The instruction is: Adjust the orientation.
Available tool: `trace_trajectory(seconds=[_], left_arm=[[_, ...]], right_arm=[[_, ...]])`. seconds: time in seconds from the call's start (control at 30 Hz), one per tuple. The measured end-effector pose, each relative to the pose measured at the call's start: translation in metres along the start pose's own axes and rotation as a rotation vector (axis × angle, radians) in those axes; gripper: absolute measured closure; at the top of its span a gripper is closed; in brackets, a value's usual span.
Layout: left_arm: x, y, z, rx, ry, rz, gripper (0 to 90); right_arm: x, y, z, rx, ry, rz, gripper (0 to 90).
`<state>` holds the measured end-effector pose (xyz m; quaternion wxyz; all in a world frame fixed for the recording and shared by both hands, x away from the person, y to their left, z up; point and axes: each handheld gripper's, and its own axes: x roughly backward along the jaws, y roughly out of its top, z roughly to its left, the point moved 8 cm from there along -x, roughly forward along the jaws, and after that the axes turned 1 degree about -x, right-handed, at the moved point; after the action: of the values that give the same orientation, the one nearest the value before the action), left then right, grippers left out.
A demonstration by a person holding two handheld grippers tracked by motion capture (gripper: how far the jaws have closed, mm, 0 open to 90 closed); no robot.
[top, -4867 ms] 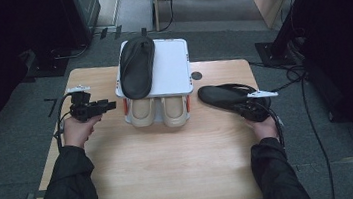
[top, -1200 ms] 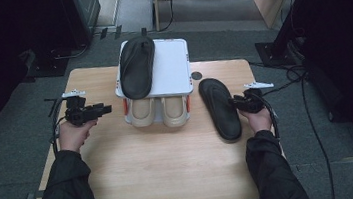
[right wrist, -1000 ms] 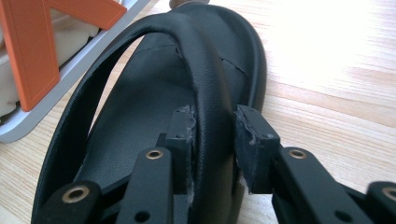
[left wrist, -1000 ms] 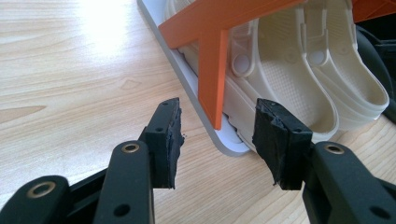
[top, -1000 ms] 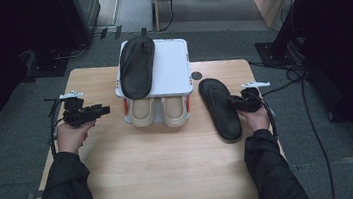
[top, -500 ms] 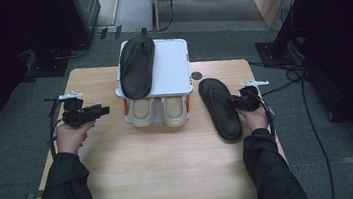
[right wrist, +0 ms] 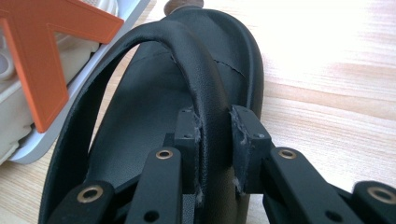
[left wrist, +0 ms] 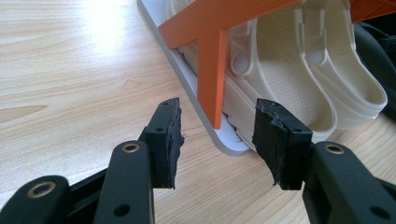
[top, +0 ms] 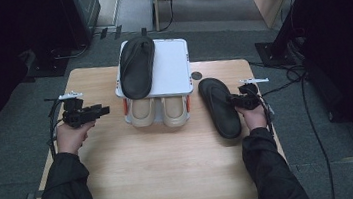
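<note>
High view: rack (top: 175, 64) holds 2 cream clogs (top: 159, 110); right gripper (top: 239, 100) grips sandal strap (right wrist: 205, 93).

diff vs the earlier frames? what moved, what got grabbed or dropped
The black flip-flop sandal on the table swung from lying crosswise, held off the right edge, to lengthwise beside the white two-tier shoe rack, soles down. The right gripper has just been closing its jaws, and its pads now pinch the sandal's strap. The left gripper stayed put, open and empty. The other black sandal on the rack and the cream clogs below are unchanged.
</note>
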<state>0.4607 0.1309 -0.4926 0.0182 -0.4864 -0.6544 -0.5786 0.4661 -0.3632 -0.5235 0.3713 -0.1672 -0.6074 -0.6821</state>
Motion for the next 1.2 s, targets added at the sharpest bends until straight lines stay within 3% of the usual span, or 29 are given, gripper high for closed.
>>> trace_trajectory(seconds=[0.2,0.73,1.2], left_arm=[[-0.002,0.001,-0.003,-0.013,-0.003,0.003,51.7],[-0.006,0.002,-0.008,-0.024,-0.016,0.008,51.7],[-0.006,0.003,-0.01,-0.025,-0.029,0.004,51.7]], right_arm=[[0.01,0.016,0.007,-0.002,-0.01,-0.005,74.1],[0.051,0.092,0.02,0.028,-0.035,-0.064,74.2],[0.066,0.16,0.062,0.077,0.001,-0.11,74.2]])
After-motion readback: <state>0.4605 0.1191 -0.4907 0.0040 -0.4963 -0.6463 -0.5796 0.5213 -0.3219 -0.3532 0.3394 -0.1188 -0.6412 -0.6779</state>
